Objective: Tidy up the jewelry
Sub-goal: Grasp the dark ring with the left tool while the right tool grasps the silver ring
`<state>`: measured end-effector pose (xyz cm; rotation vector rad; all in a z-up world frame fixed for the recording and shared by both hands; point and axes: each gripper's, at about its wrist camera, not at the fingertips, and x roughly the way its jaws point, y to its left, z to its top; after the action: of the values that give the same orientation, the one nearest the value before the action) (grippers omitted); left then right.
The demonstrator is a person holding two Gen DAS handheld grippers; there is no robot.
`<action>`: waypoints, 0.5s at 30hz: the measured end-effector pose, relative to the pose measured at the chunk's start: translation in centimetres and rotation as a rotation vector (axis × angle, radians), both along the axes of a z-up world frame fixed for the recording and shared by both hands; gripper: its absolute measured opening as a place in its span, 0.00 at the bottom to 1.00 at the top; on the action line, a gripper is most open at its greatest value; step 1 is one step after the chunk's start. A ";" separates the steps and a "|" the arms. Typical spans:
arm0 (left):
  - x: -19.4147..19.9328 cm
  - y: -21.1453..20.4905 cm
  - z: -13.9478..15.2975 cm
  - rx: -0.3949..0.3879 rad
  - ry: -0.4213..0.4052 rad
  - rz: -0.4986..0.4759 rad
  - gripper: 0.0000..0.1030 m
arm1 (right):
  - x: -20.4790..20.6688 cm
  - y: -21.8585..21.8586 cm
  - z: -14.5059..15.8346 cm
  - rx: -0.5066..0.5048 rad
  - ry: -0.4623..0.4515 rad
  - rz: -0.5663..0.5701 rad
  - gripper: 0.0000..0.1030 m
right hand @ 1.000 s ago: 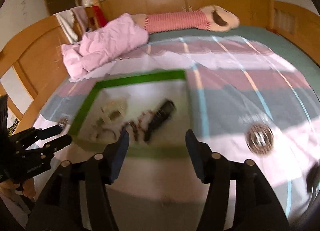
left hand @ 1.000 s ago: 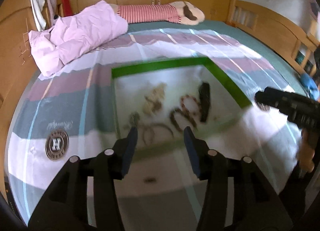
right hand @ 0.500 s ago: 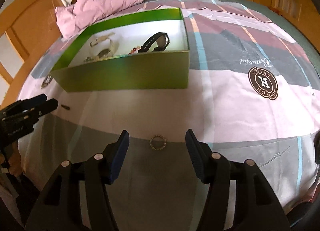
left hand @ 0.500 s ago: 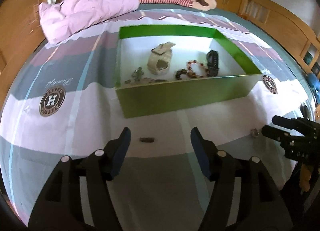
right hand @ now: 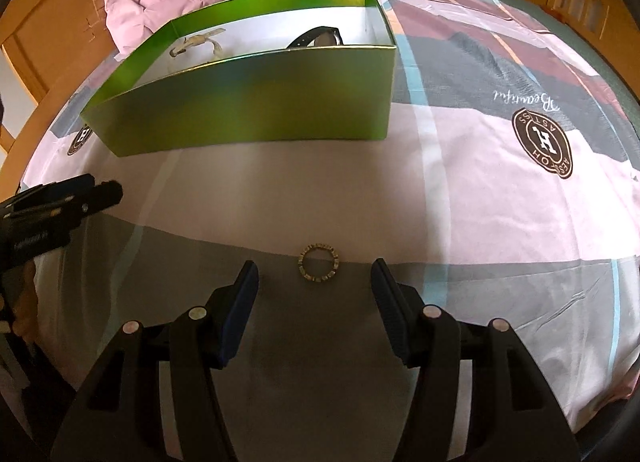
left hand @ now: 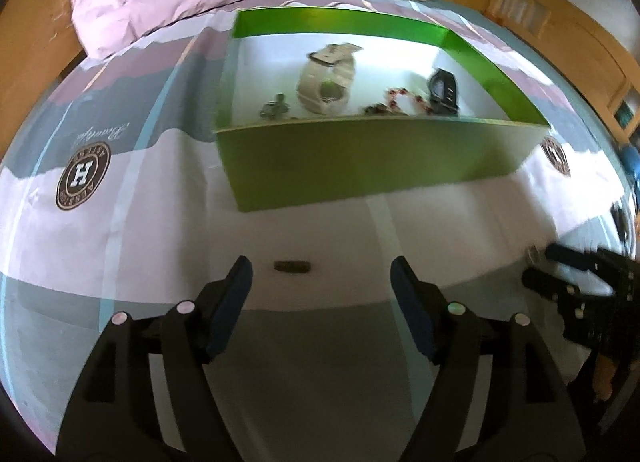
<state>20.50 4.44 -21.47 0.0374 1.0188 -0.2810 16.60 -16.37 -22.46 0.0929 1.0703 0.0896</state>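
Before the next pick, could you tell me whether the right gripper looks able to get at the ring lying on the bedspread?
Probably yes: the ring lies flat on the bedspread just ahead of the open right gripper, centred between its fingers, with nothing between.

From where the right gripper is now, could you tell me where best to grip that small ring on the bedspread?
Probably across its rim, from straight above: the ring lies flat between the open right gripper fingers, so pinch opposite edges.
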 end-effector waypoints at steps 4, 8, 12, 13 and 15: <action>0.5 -0.6 -0.9 -0.021 0.023 -0.039 0.70 | -0.1 -0.2 0.1 0.012 -0.003 -0.004 0.56; -0.3 -2.3 -1.2 -0.083 0.048 -0.164 0.70 | -0.4 -0.6 0.2 0.021 -0.005 -0.009 0.56; -1.8 -3.0 0.6 -0.148 -0.006 -0.246 0.71 | -0.8 -1.3 0.3 0.020 -0.007 -0.012 0.56; -1.9 -3.1 0.7 -0.131 -0.015 -0.242 0.71 | -0.9 -1.3 0.3 0.018 -0.007 -0.013 0.56; -1.7 -3.1 0.2 -0.101 -0.008 -0.223 0.71 | -0.9 -1.2 0.3 0.014 -0.008 -0.010 0.56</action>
<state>18.80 1.37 -21.23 0.0605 0.9924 -0.5347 15.69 -17.58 -22.20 0.1106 1.0616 0.0885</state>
